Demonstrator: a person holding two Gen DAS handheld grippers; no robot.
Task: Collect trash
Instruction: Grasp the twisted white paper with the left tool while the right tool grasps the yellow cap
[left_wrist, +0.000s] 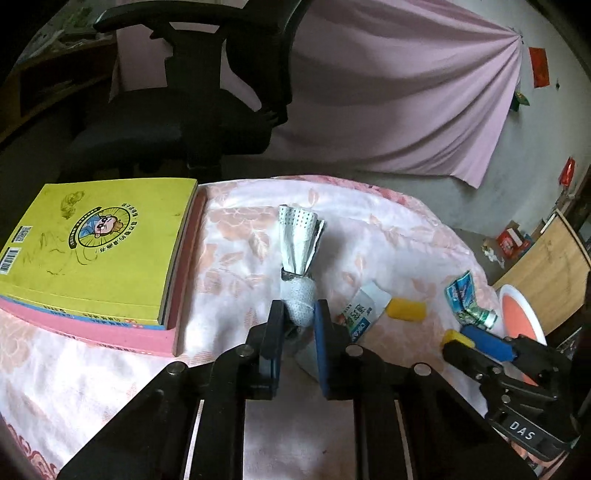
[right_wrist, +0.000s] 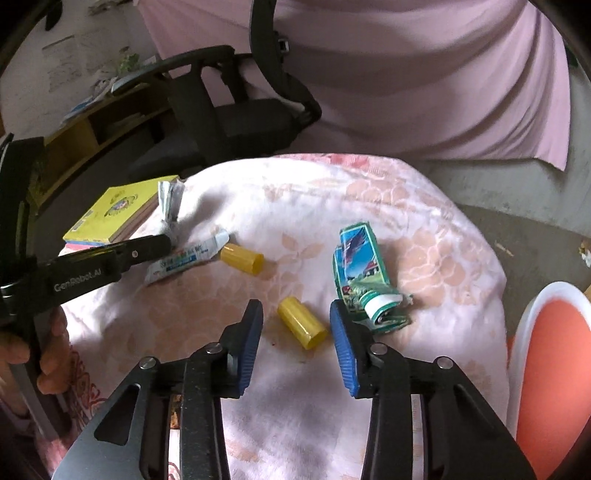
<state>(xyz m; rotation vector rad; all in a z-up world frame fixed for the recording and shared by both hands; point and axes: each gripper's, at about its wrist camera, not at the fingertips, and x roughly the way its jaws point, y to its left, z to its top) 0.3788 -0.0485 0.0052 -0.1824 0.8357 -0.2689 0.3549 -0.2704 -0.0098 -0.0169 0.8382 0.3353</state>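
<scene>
- Right gripper (right_wrist: 296, 325) pointing down at the surface (right_wrist: 332, 206), which wears a pink floral cloth — its blue-padded jaws stand apart on either side of a yellow cap (right_wrist: 302, 323), and no pad is touching it.
- Just right of the right-hand pad lies a crumpled green-and-blue carton (right_wrist: 360, 269), white spout facing the camera.
- Further back, a second yellow cap (right_wrist: 242, 258) sits at the tip of a white tube (right_wrist: 188, 258).
- Left gripper (right_wrist: 168, 236) reaches in from the left edge, a hand (right_wrist: 51, 350) visible beneath it, its tip at a twisted white wrapper (right_wrist: 170, 203).
- Behind that, a yellow book (right_wrist: 110, 214) on a stack.
- An orange-and-white bin (right_wrist: 546, 332) stands at the right edge.
</scene>
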